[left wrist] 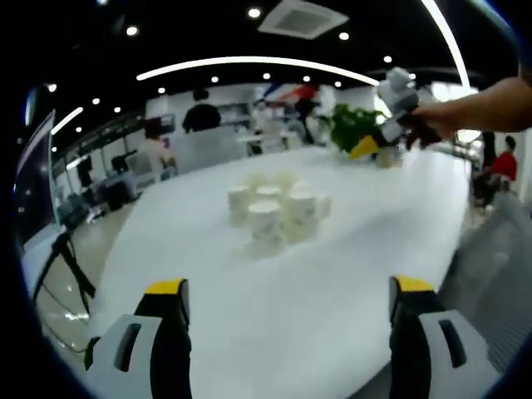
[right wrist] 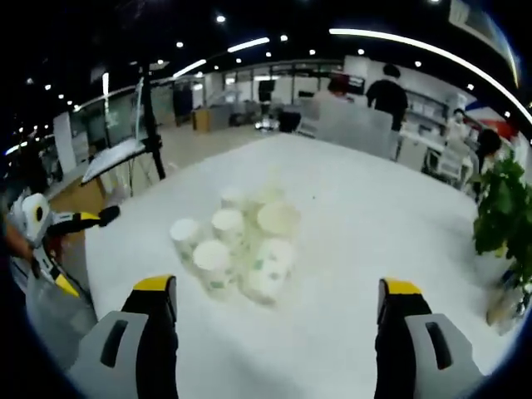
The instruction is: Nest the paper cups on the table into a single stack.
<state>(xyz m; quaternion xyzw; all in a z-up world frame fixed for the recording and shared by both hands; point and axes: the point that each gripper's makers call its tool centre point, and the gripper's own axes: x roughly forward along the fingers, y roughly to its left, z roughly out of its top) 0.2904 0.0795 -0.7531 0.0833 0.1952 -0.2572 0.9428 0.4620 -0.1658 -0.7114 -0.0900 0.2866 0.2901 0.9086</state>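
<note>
Several white paper cups (left wrist: 278, 209) stand clustered near the middle of a white table (left wrist: 349, 274). My left gripper (left wrist: 291, 291) hangs open above the table's near part, short of the cups, with nothing between its jaws. From the opposite side, the cups (right wrist: 241, 245) lie ahead of my right gripper (right wrist: 278, 291), which is open and empty too. The right gripper (left wrist: 391, 125) appears at the upper right in the left gripper view, held by a hand. The left gripper (right wrist: 50, 229) appears at the left edge in the right gripper view.
A potted green plant (left wrist: 353, 125) stands at the table's far side; the plant (right wrist: 503, 212) sits at the right edge in the right gripper view. A tripod (right wrist: 150, 125) and desks stand beyond the table. People stand in the background.
</note>
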